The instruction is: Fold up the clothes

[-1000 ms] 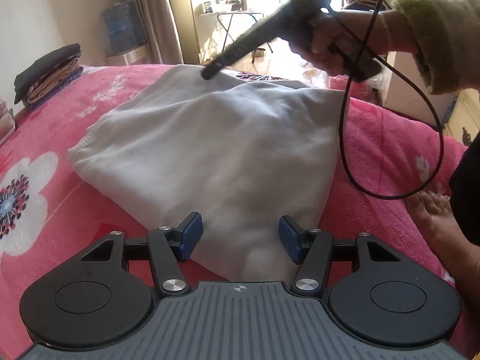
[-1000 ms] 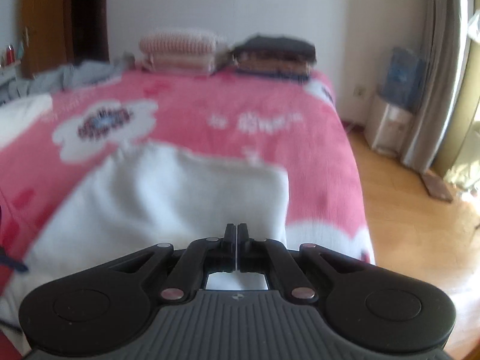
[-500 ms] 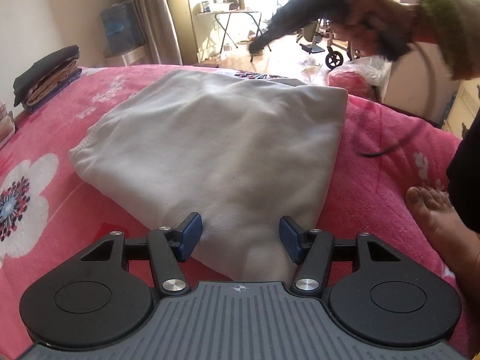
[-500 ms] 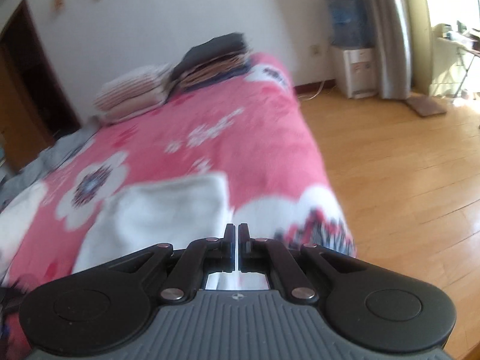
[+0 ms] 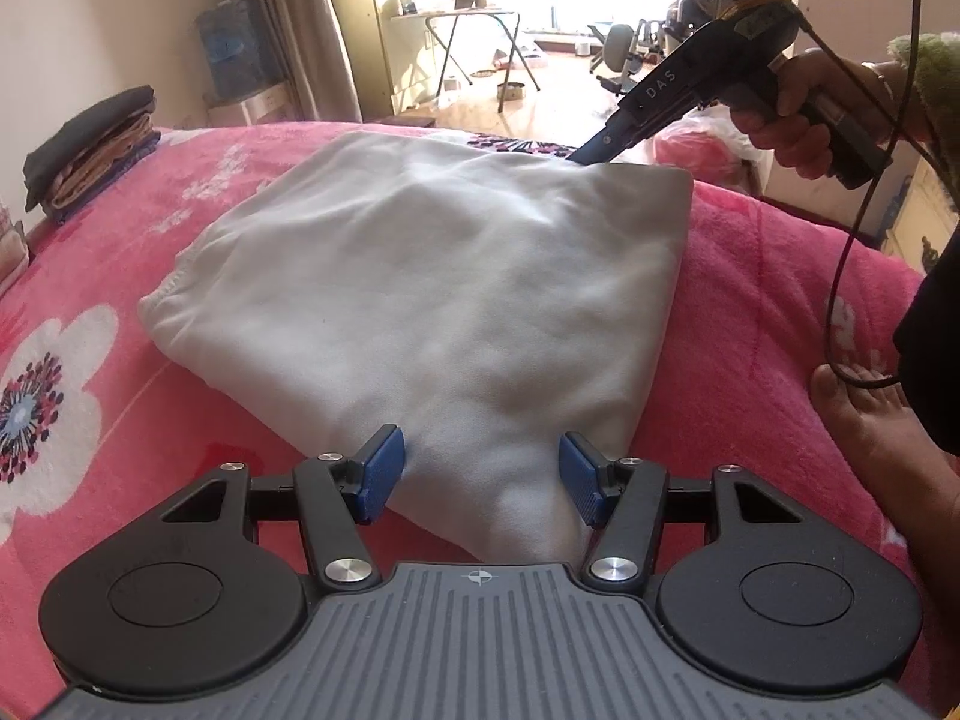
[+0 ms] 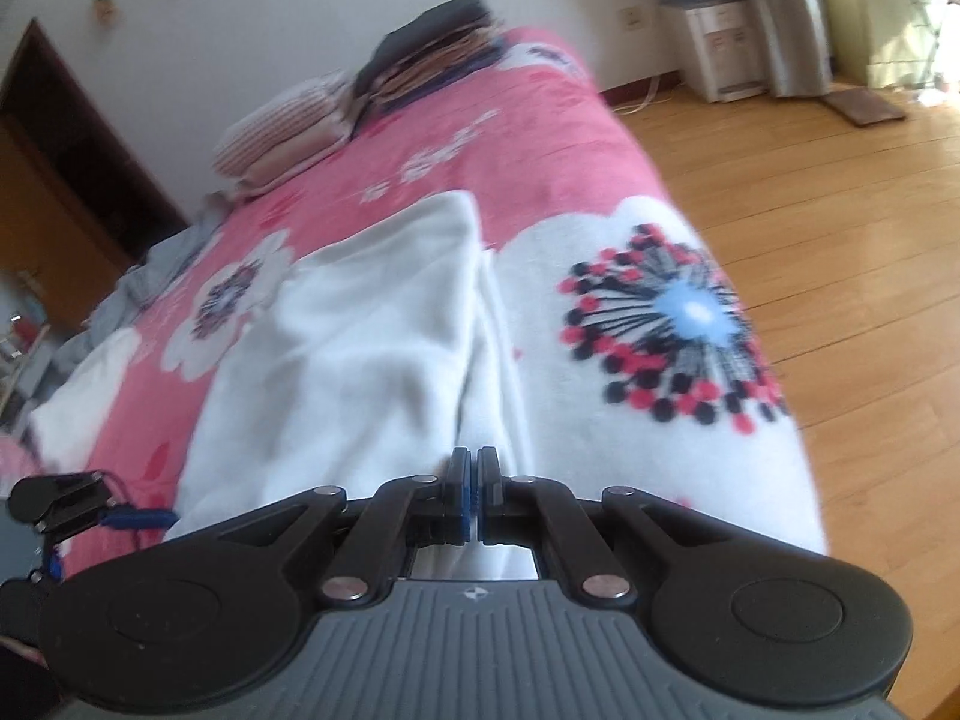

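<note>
A pale grey folded garment [image 5: 432, 300] lies on the pink flowered blanket [image 5: 750, 312]. My left gripper [image 5: 480, 474] stands open at the garment's near corner, one blue pad [image 5: 384, 468] on each side of the cloth. A hand holds my right gripper [image 5: 585, 157] at the garment's far edge, its tip down at the cloth. In the right wrist view that gripper [image 6: 477, 480] is shut with nothing seen between the pads. The white garment [image 6: 372, 336] runs away from it on the left, over the blanket [image 6: 540, 138].
Folded clothes [image 5: 90, 150] are stacked at the bed's far left; a striped pile [image 6: 282, 132] lies beside them. A bare foot [image 5: 870, 420] and a black cable [image 5: 840, 276] are on the right. Beyond the bed's edge is wooden floor [image 6: 810, 150].
The right gripper left the garment's far edge, swung up and to the right, then came down at that edge further right, rolling as it went. The left gripper and garment have not moved.
</note>
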